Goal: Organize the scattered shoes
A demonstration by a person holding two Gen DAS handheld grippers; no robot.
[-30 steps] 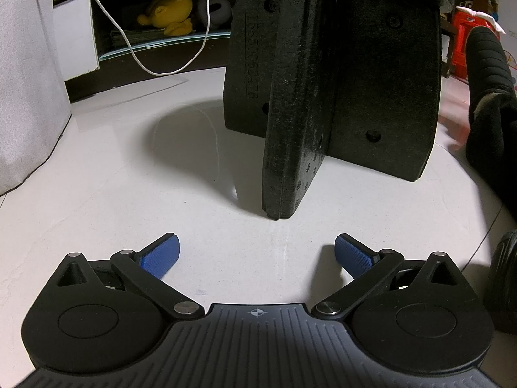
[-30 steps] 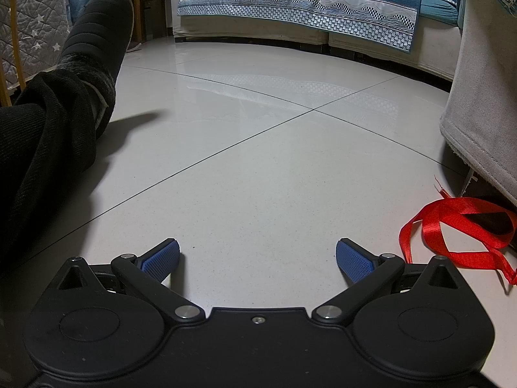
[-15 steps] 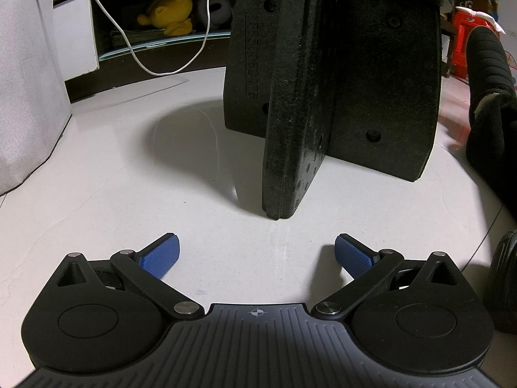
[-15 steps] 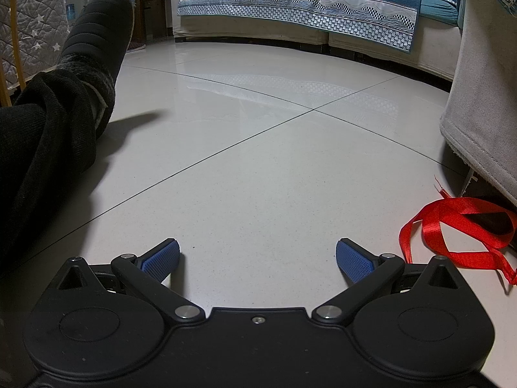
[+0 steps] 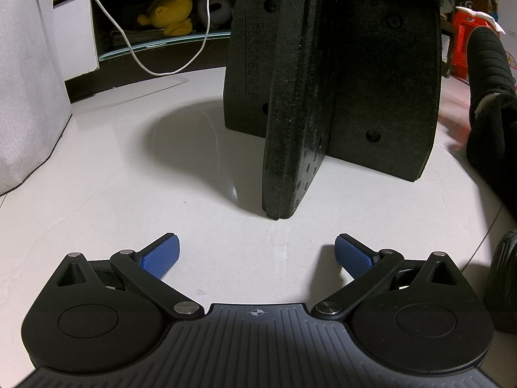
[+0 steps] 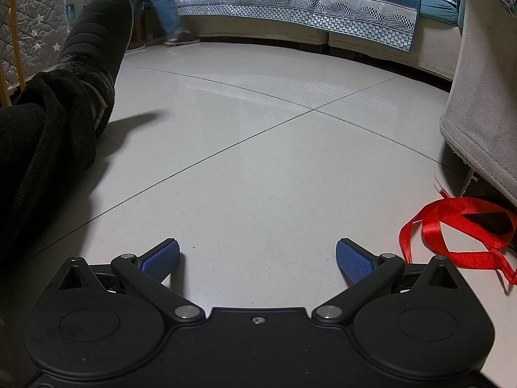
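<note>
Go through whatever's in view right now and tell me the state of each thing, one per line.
left gripper: open, empty, low over the floor
right gripper: open, empty
black foam stand: upright on the floor
red ribbon: lying loose on the tiles
black slipper: worn on a foot, toe up
white cable: hanging slack

A black ribbed shoe (image 6: 100,29) sits on a person's outstretched foot, toe pointing up, while the rounded edge of another dark shoe (image 5: 504,278) shows low on the floor.
</note>
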